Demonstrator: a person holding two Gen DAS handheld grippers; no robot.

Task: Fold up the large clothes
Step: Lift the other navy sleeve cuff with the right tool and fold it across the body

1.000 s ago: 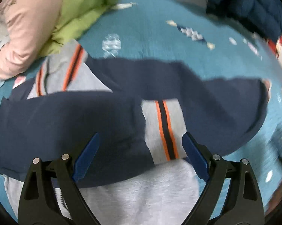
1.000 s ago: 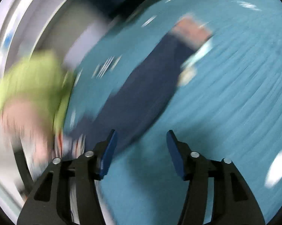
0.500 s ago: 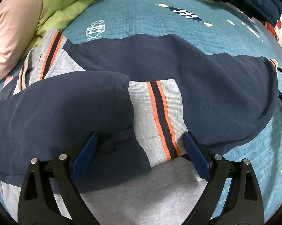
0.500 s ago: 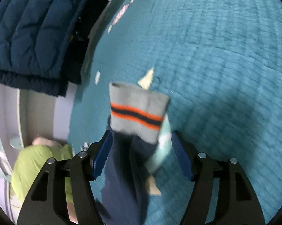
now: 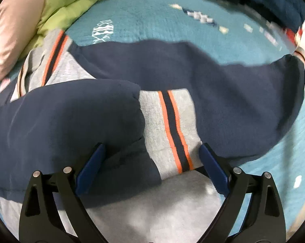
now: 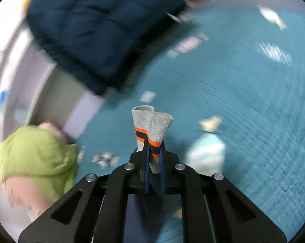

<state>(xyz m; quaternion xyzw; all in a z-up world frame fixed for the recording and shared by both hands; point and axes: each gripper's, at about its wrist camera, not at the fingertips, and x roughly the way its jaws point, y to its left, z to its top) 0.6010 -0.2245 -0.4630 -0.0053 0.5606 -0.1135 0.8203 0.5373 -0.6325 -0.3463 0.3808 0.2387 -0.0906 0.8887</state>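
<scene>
Sweatshirt point(image 5: 223, 85), navy and grey, lies spread on a teal bedspread point(image 5: 152, 16), one folded sleeve cuff point(image 5: 168, 129) between the left gripper's point(image 5: 152, 168) wide-open jaws. Farther off, the right gripper point(image 6: 154, 162) pinches the other cuff point(image 6: 152, 129).

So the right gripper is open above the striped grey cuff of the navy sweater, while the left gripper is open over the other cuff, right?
Not quite. The right gripper is shut on the striped grey cuff, as the right wrist view shows. The left gripper is indeed open over the other cuff.
</scene>
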